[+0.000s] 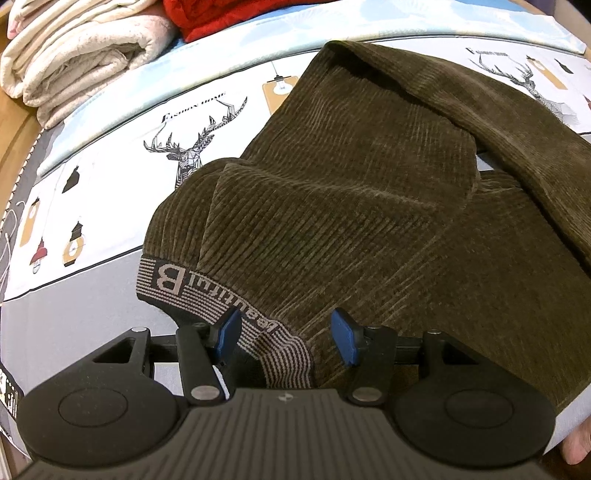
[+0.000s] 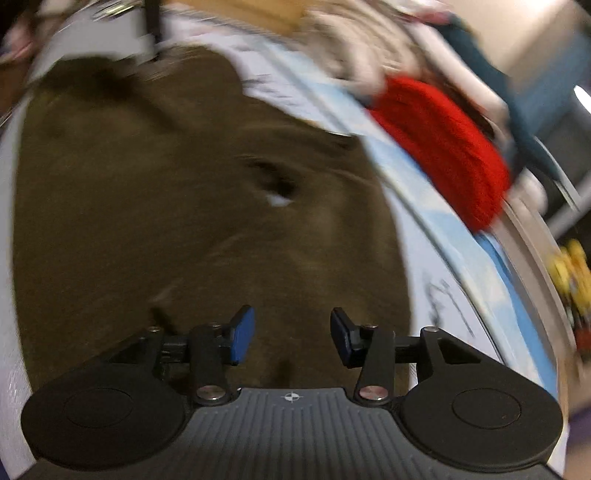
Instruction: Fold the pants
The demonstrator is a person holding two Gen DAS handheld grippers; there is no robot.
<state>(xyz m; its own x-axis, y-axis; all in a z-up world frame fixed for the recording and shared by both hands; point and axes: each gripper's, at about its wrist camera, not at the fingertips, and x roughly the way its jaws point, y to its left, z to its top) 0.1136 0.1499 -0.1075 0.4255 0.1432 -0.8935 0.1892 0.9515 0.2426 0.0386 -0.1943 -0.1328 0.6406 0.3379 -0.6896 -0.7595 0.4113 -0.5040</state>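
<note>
Dark olive corduroy pants [image 1: 351, 206] lie partly folded on a printed bed sheet, one leg laid across the top right. Their striped waistband [image 1: 207, 295] with lettering runs down between my left fingers. My left gripper [image 1: 286, 332] is open, its blue pads either side of the waistband, not closed on it. In the blurred right wrist view the pants [image 2: 184, 206] fill the middle. My right gripper [image 2: 293, 338] is open and empty just above the cloth.
A folded cream blanket [image 1: 74, 55] and a red garment [image 1: 221, 18] lie at the back of the bed; the red garment also shows in the right wrist view [image 2: 443, 147]. The deer-print sheet [image 1: 147, 147] is bare left of the pants. A wooden bed edge [image 1: 11, 147] runs at the far left.
</note>
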